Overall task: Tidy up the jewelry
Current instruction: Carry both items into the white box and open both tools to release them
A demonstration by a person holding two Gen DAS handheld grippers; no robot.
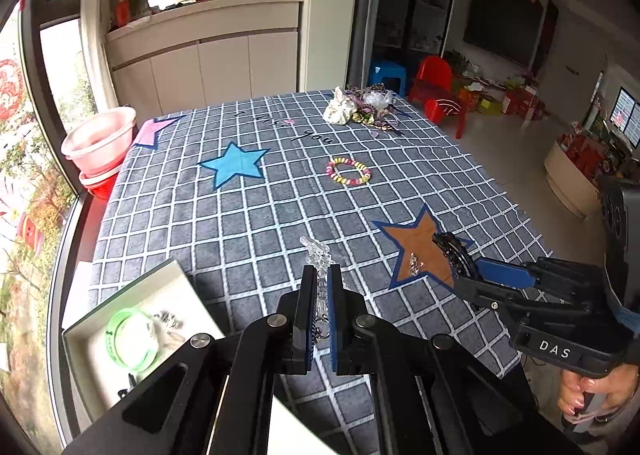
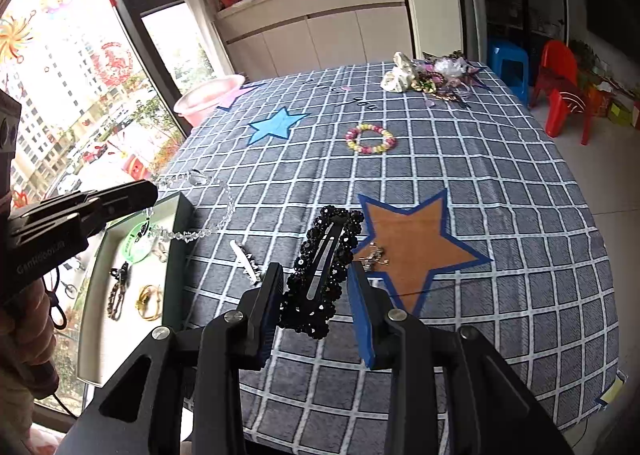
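Note:
My left gripper (image 1: pixel 320 275) is shut on a clear crystal bead necklace (image 1: pixel 316 251); in the right wrist view the necklace (image 2: pixel 192 233) hangs from it above the edge of the white jewelry box (image 2: pixel 120 335). My right gripper (image 2: pixel 316 279) is shut on a black beaded hair clip (image 2: pixel 324 267), held above the table beside the brown star (image 2: pixel 416 247); the clip also shows in the left wrist view (image 1: pixel 454 253). The box (image 1: pixel 100 319) holds a green bangle (image 1: pixel 128 339) and small pieces. A small silver piece (image 2: pixel 374 255) lies on the brown star.
A colourful bead bracelet (image 1: pixel 348 171) lies mid-table on the checked cloth (image 1: pixel 240 223). A pile of hair accessories (image 1: pixel 364 107) sits at the far edge. A white hair clip (image 2: pixel 246 261) lies near the box. Pink basins (image 1: pixel 100 143) stand left of the table.

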